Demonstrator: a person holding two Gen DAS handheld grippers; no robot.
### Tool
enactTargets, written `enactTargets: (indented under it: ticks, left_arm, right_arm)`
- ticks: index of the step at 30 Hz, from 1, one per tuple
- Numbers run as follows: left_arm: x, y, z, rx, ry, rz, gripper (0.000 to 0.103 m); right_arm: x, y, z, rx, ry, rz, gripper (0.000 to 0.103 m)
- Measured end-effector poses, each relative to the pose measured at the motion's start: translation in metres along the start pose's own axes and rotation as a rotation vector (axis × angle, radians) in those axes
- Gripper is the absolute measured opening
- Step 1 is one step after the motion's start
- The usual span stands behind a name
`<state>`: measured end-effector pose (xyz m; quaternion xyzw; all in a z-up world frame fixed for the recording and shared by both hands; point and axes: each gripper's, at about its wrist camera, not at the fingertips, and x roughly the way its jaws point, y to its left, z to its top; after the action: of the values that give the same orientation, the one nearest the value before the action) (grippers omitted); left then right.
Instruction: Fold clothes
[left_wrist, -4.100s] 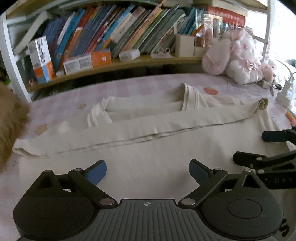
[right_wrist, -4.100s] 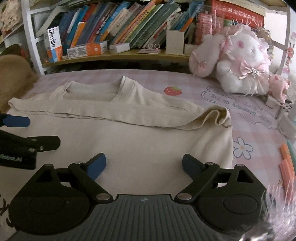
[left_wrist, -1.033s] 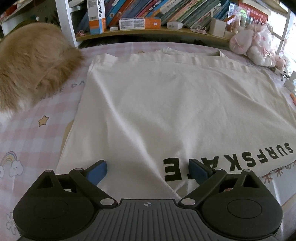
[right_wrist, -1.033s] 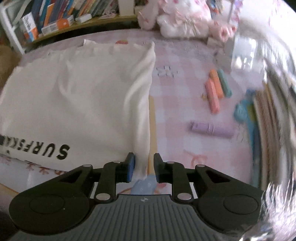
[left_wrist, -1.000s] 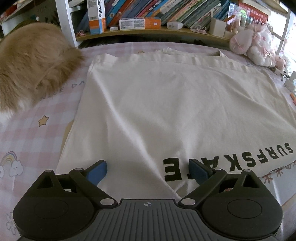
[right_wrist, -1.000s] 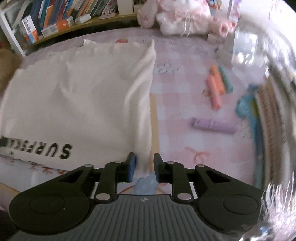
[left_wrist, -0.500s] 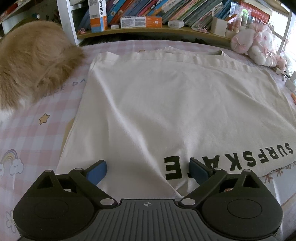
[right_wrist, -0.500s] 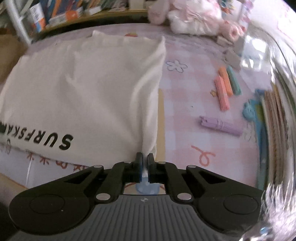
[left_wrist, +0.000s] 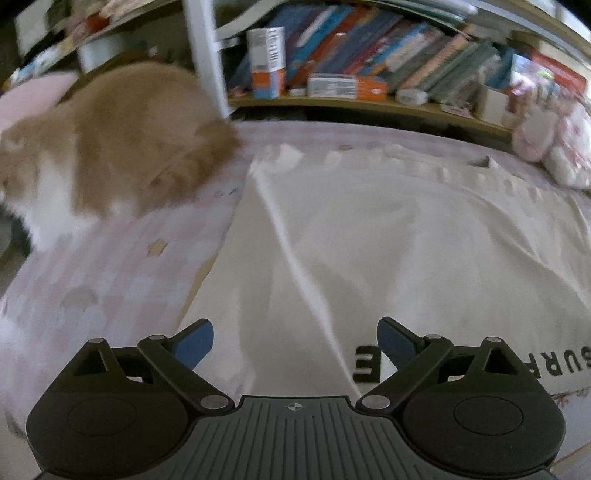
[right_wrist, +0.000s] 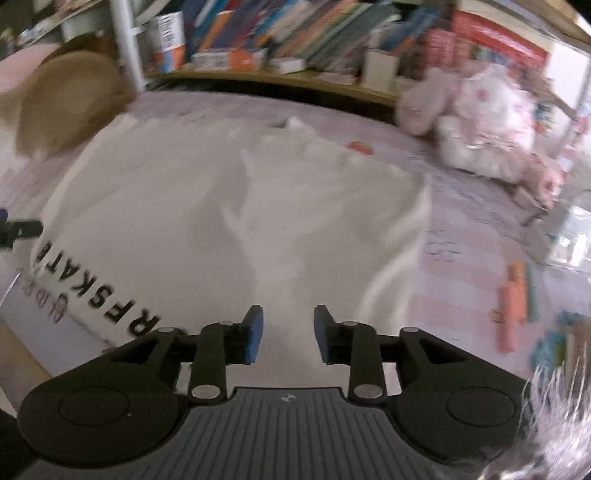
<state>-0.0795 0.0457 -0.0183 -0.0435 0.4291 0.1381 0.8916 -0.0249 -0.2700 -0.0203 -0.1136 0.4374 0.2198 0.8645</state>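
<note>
Left fingers (left_wrist: 192, 342): your left gripper (left_wrist: 294, 341) has its blue-padded fingers spread wide, holding nothing, low over the near hem of the shirt.
Right fingers (right_wrist: 254, 332): your right gripper (right_wrist: 287, 334) has its fingers parted with a clear gap, nothing between them, above the shirt's near right part.
Shirt: a cream T-shirt (left_wrist: 388, 240) lies spread on the table, black block letters (right_wrist: 110, 295) along its near edge, a long crease running up from your left gripper.
Table: a pink checked cloth (left_wrist: 110, 273) covers it.
Left of the shirt: a fluffy tan and white animal (left_wrist: 110, 147), blurred, just beside the shirt's far left corner.
Right: a pink plush rabbit (right_wrist: 484, 122); orange markers (right_wrist: 511, 310) well apart from the shirt.
Behind: a shelf of books (left_wrist: 369, 62).
</note>
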Motion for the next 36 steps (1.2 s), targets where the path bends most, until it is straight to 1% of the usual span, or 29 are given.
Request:
enactTargets:
  ticks: [2,5,8,10,11,14,17,22,24,25,26,27,29,31,32,33,34,36]
  left_arm:
    - [0.001,0.009,-0.002,-0.06,0.033,0.009,0.097]
    - [0.001,0.023,-0.005,-0.169,0.077,0.005,0.097]
    - [0.003,0.042,-0.01,-0.33,0.143,-0.032,0.096]
    - [0.005,0.055,-0.016,-0.445,0.189,-0.05,0.095]
    - [0.006,0.061,-0.019,-0.491,0.2,-0.048,0.092]
    - [0.005,0.073,-0.026,-0.589,0.208,-0.042,0.09]
    - [0.006,0.078,-0.03,-0.644,0.211,-0.039,0.09]
    - [0.008,0.087,-0.03,-0.752,0.188,-0.041,0.089]
    - [0.011,0.091,-0.027,-0.801,0.182,-0.045,0.081]
    - [0.012,0.094,-0.026,-0.823,0.181,-0.048,0.071]
    - [0.013,0.095,-0.025,-0.847,0.179,-0.054,0.06]
    - [0.015,0.097,-0.025,-0.877,0.178,-0.057,0.054]
    - [0.018,0.101,-0.026,-0.94,0.173,-0.054,0.023]
    - [0.021,0.103,-0.028,-0.97,0.167,-0.054,0.005]
    - [0.021,0.102,-0.028,-0.959,0.162,-0.044,0.0]
    - [0.017,0.098,-0.026,-0.931,0.139,-0.024,0.0]
    - [0.007,0.091,-0.021,-0.874,0.093,0.003,0.0]
    - [-0.012,0.072,-0.009,-0.73,0.003,0.022,0.0]
  right_arm:
    - [0.008,0.009,-0.004,-0.038,0.031,0.027,0.036]
    - [0.021,0.017,-0.007,-0.093,0.086,0.053,0.052]
    - [0.023,0.017,-0.01,-0.119,0.075,0.05,0.059]
    - [0.023,0.012,-0.012,-0.109,0.07,0.064,0.061]
    - [0.023,0.01,-0.012,-0.108,0.067,0.071,0.063]
    - [0.023,0.009,-0.013,-0.12,0.06,0.079,0.063]
    - [0.022,0.007,-0.015,-0.13,0.055,0.089,0.066]
    - [0.024,0.005,-0.016,-0.136,0.048,0.096,0.071]
    - [0.025,0.004,-0.016,-0.134,0.048,0.095,0.075]
    - [0.026,0.004,-0.016,-0.131,0.049,0.095,0.076]
    - [0.026,0.003,-0.016,-0.128,0.049,0.095,0.078]
    - [0.026,0.003,-0.016,-0.125,0.049,0.095,0.079]
    - [0.026,0.003,-0.016,-0.122,0.048,0.094,0.08]
    - [0.026,0.003,-0.016,-0.12,0.047,0.093,0.08]
    - [0.026,0.003,-0.017,-0.12,0.046,0.093,0.08]
    - [0.026,0.003,-0.017,-0.119,0.045,0.092,0.08]
    - [0.026,0.003,-0.017,-0.118,0.044,0.092,0.08]
    - [0.026,0.002,-0.018,-0.117,0.043,0.091,0.081]
